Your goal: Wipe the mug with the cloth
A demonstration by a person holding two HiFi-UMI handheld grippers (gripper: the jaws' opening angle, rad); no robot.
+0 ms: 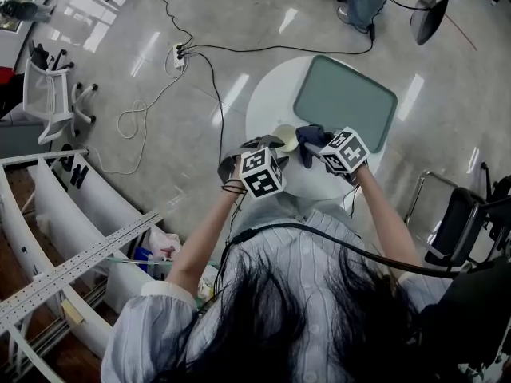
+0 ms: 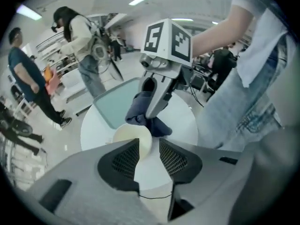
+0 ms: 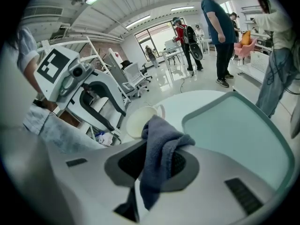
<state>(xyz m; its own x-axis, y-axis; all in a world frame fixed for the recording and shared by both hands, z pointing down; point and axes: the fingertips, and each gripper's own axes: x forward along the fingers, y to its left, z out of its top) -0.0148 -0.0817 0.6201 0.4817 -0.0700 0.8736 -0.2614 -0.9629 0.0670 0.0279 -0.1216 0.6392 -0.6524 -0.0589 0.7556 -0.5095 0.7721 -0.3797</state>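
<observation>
Our right gripper [image 3: 159, 159] has its jaws clamped on the dark blue cloth [image 3: 164, 135], which is bunched just beside the mug's rim. Our left gripper [image 2: 150, 148] has its jaws nearly together on the near wall of the cream mug [image 2: 133, 136]. The mug stands on the round white table [image 1: 267, 102], near the green tray [image 1: 345, 100].

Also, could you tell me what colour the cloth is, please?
The cloth is dark greyish blue, clearest in the right gripper view.
</observation>
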